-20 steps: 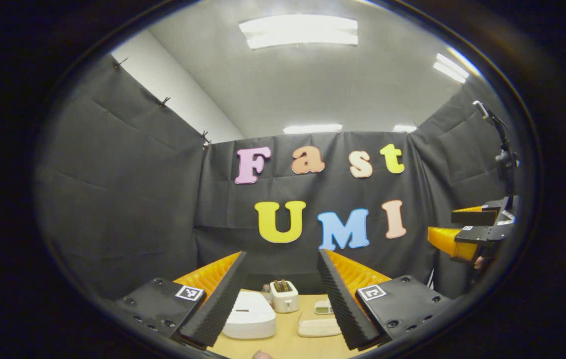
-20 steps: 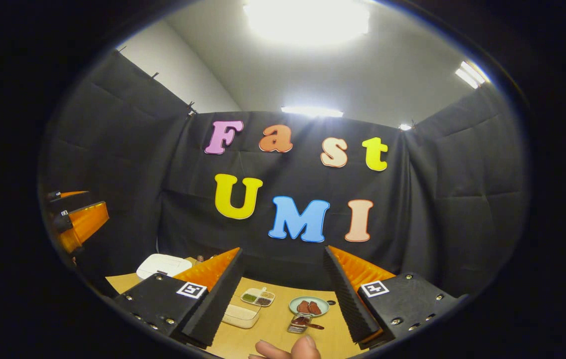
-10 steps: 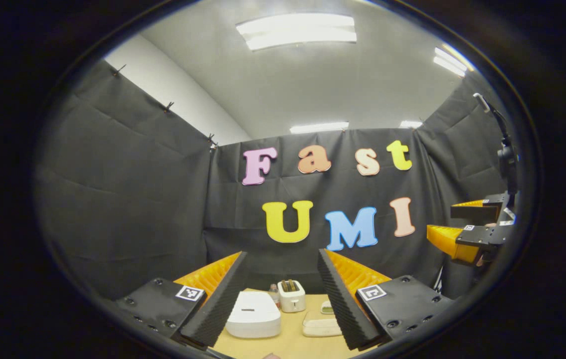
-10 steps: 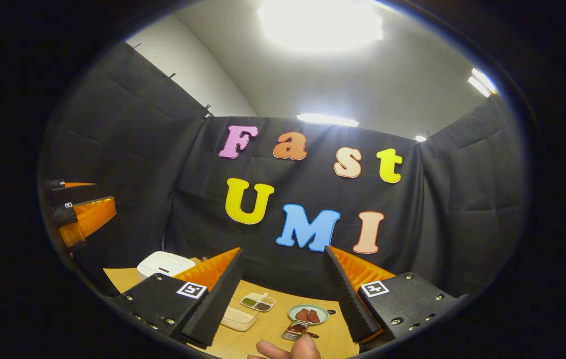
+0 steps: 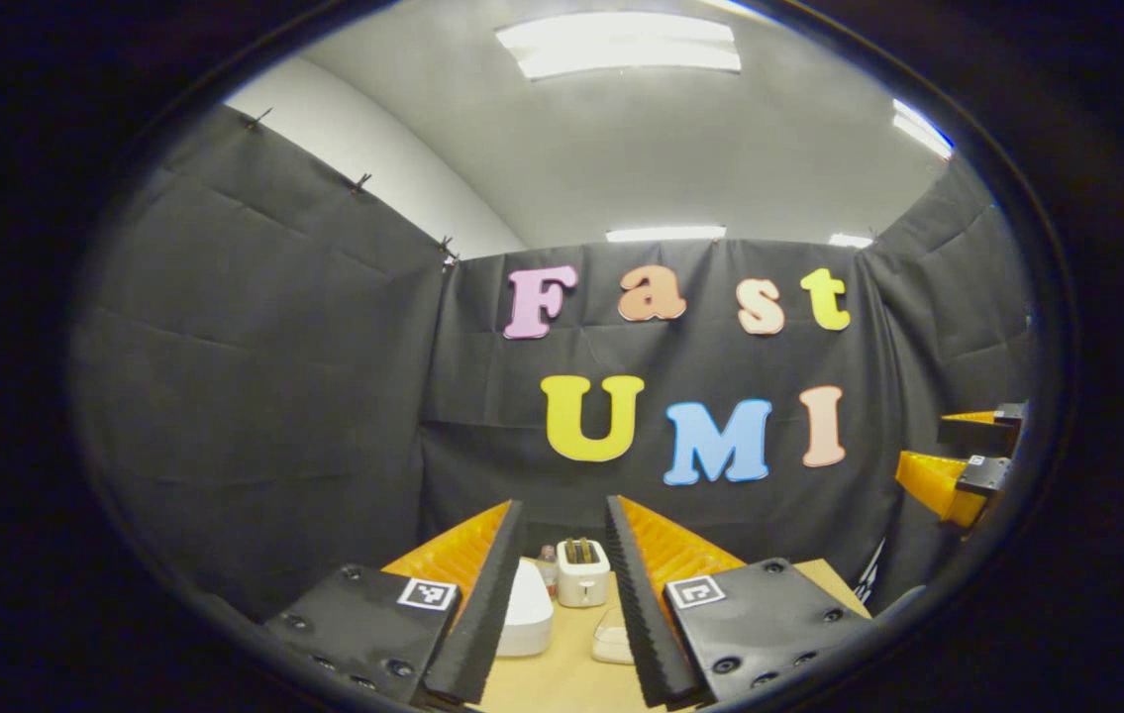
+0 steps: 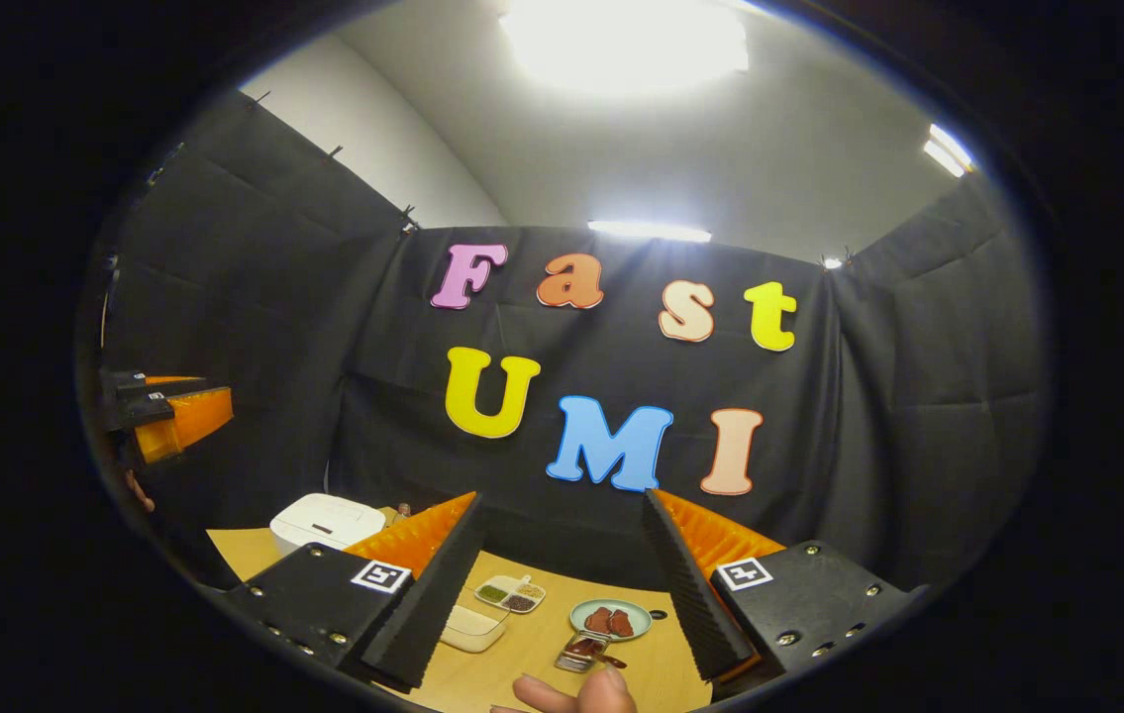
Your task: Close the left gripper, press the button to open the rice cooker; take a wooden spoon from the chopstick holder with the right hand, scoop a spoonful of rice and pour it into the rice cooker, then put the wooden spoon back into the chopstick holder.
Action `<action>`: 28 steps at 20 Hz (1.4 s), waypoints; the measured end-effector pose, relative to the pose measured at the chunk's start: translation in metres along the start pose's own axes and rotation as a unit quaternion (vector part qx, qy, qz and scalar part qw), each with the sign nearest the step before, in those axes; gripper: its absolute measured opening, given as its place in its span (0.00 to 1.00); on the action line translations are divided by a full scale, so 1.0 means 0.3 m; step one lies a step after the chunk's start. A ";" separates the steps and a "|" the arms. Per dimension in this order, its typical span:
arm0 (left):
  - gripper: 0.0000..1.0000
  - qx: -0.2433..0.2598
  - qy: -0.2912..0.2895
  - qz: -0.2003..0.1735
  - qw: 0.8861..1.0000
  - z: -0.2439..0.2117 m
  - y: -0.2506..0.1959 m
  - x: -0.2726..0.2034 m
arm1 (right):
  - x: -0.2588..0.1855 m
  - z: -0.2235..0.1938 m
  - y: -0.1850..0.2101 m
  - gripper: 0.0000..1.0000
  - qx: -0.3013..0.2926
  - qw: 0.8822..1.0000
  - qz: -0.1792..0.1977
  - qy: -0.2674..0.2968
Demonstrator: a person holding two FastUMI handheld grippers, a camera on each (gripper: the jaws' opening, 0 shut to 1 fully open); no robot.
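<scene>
**Rice cooker lid down, both grippers high above the table**

We see the rice cooker (image 5: 526,619) white, lid down, on the wooden table (image 5: 562,678). We judge it rigid, smooth plastic and heavy enough to stay put under a push; no grasp needed, contact goes on the dark strip on its lid, which we take for the button (image 6: 322,528).

Left gripper (image 5: 562,584): fingers partly closed, a narrow gap between them, holding nothing, high above the cooker. Right gripper (image 6: 562,584): fingers wide apart, holding nothing, well to the right of the cooker.

We cannot make out the wooden spoon or chopstick holder. We expect the spoon light and stiff, best pinched on its handle.

Containers, from the cooker outward:
- toaster (image 5: 582,574) just behind the cooker, something dark in its slots
- clear shallow box (image 6: 473,628) right of the cooker; contents pale, possibly rice, cannot tell
- divided dish (image 6: 511,592) further right, green and dark fillings
- plate (image 6: 611,619) beyond it, reddish-brown pieces on it
- small metal tray (image 6: 576,654) near the plate, dark item inside

A person's fingertips (image 6: 581,693) show at the bottom edge.
</scene>
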State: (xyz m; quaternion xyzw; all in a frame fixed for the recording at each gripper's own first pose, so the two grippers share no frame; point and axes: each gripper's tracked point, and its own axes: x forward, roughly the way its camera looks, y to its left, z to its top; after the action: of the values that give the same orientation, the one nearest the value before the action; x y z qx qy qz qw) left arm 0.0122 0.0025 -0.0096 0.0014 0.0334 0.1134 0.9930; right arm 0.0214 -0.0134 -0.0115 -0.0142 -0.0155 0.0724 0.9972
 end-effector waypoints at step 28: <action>0.09 0.042 0.385 0.043 0.921 -1.432 0.333 1.022 | 0.129 -0.157 0.102 0.96 -0.065 0.964 -0.197 0.165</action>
State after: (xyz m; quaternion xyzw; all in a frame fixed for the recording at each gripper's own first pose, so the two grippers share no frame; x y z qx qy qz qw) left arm 0.2590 0.1668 -0.4574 0.0013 0.4179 0.1466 0.8966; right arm 0.0568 0.0211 -0.0583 -0.0877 0.1424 -0.1297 0.9773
